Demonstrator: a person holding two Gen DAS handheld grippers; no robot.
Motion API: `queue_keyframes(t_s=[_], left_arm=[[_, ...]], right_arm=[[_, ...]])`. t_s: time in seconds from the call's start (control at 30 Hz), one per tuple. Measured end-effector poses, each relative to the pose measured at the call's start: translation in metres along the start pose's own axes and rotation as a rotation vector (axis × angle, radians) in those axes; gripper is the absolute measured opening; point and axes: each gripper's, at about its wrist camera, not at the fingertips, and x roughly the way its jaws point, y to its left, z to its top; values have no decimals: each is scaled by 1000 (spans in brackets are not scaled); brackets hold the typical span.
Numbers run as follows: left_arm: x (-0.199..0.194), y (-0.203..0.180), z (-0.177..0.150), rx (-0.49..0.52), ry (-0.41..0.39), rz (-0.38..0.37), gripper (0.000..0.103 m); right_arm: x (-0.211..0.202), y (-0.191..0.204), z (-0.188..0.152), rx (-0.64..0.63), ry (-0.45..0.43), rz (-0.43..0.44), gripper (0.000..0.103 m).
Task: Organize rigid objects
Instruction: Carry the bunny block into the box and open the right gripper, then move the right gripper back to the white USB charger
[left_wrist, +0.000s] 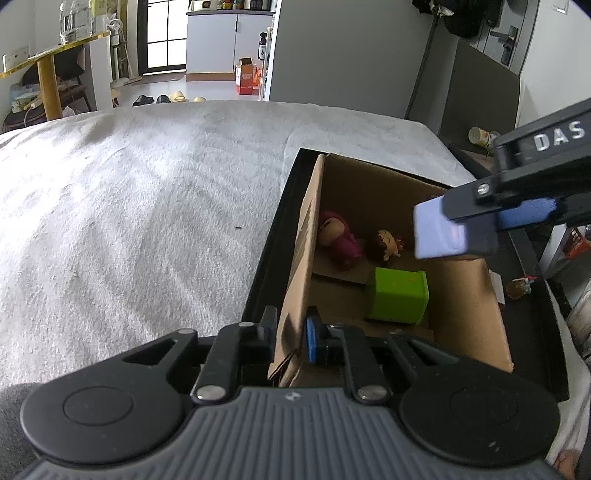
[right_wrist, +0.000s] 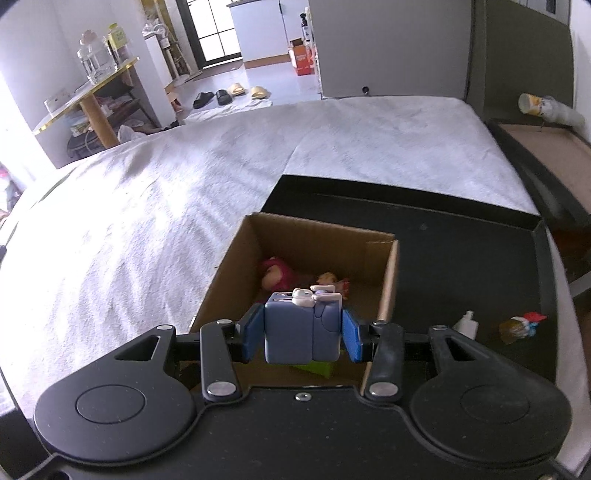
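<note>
An open cardboard box (left_wrist: 469, 295) (right_wrist: 388, 280) stands on a black tray on the bed. Inside lie a pink plush figure (left_wrist: 338, 236) (right_wrist: 275, 275), a small brown-haired figure (left_wrist: 384, 243) (right_wrist: 327, 278) and a green cube (left_wrist: 399, 295) (right_wrist: 314, 367). My left gripper (left_wrist: 291, 332) is shut on the box's left wall (left_wrist: 301, 254). My right gripper (right_wrist: 301, 332) is shut on a blue block toy (right_wrist: 301, 328) (left_wrist: 439, 230) with a white figure on top, held above the box opening.
The black tray (right_wrist: 465, 266) (left_wrist: 273, 236) also carries a small white bottle (right_wrist: 466, 324) and a red-capped figure (right_wrist: 521, 326) (left_wrist: 519, 286) to the right of the box. The grey blanket (left_wrist: 147, 206) spreads to the left. A bedside ledge (right_wrist: 543, 147) lies at right.
</note>
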Motion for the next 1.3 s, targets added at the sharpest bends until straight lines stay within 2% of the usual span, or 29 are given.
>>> queue_keyframes(t_s=[0.57,0.6,0.83,1.17,1.2,1.27,1.3], left_arm=[[5,9,0,-36,-12,-30,11],[6,9,0,-94,-20,21,11],[7,10,-1,-93,-21,23,11],[10,3,-1,-72,-24,61,10],[9,3,-2,-106,-30,97,10],[10,2,-2,-103,-29,105,10],[10,1,-1,-131,-33,138,10]], right_arm=[[45,27,2,48,82,56,44],[47,27,2,56,86,54,44],[55,20,5,127,109,62,45],[24,4,7,132,48,65,45],[21,1,6,134,45,66,45],[17,-4,5,133,40,59,45],[15,-5,5,129,36,54,45]])
